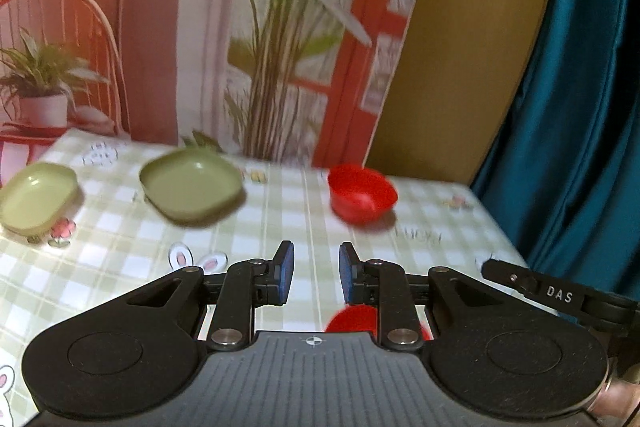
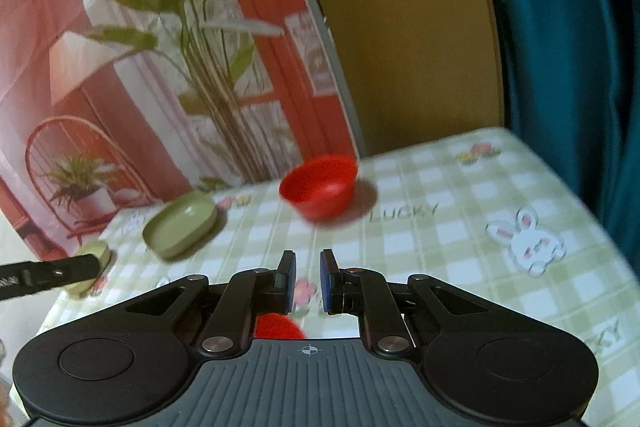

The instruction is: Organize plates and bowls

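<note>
**Far Red Bowl: Bearing From Each Tool**

Both tools are empty, jaws parted by a narrow gap. In the right wrist view the far red bowl (image 2: 318, 191) stands upright on the tabletop (image 2: 460, 227), at frame centre, directly ahead of the right tool (image 2: 307, 281). In the left wrist view it (image 1: 362, 193) lies ahead and right of the left tool (image 1: 316, 277). Judgement: the right tool is better aligned. A second red bowl (image 1: 352, 319) sits just below both tools. Two green dishes (image 1: 192, 185) (image 1: 36, 197) lie at left.
</note>
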### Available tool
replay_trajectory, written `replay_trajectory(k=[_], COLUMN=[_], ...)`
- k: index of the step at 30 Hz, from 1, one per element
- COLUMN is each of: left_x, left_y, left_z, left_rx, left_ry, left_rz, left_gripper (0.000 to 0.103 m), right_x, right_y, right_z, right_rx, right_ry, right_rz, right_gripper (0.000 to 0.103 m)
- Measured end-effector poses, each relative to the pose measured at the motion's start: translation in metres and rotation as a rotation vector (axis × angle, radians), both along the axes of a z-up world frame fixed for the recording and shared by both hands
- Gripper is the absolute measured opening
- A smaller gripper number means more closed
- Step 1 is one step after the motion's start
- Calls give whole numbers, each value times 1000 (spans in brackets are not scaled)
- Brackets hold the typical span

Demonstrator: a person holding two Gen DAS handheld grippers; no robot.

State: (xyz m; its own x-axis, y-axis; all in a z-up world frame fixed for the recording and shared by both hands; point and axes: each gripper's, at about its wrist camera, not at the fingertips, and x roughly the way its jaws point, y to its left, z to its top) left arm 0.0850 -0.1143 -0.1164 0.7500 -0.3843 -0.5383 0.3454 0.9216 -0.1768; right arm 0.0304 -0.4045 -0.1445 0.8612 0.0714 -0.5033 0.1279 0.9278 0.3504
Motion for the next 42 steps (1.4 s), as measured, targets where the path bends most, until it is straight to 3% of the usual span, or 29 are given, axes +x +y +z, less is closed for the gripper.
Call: replay_trajectory(k=[8, 11, 22, 33, 42], left_x=[5, 8, 23, 39, 55], left_y=[12, 11, -8, -37, -47], left_z=[33, 36, -5, -19, -32], left_rx=[-61, -65, -46, 8, -28], left_ry=[-76, -89, -8, -46, -30], left_rz=[26, 33, -2, -45, -102], left_gripper=[26, 30, 31, 31, 31], right_x=[5, 11, 39, 60, 77], right_y=[-20, -23, -28, -41, -48], right_z=[31, 36, 12, 1, -4], right_rx=[-54, -81, -106, -104, -123], right_ry=[-64, -73, -19, -5, 4], right_rz=[-40, -40, 5, 34, 54], right_gripper=[13, 13, 18, 22, 22])
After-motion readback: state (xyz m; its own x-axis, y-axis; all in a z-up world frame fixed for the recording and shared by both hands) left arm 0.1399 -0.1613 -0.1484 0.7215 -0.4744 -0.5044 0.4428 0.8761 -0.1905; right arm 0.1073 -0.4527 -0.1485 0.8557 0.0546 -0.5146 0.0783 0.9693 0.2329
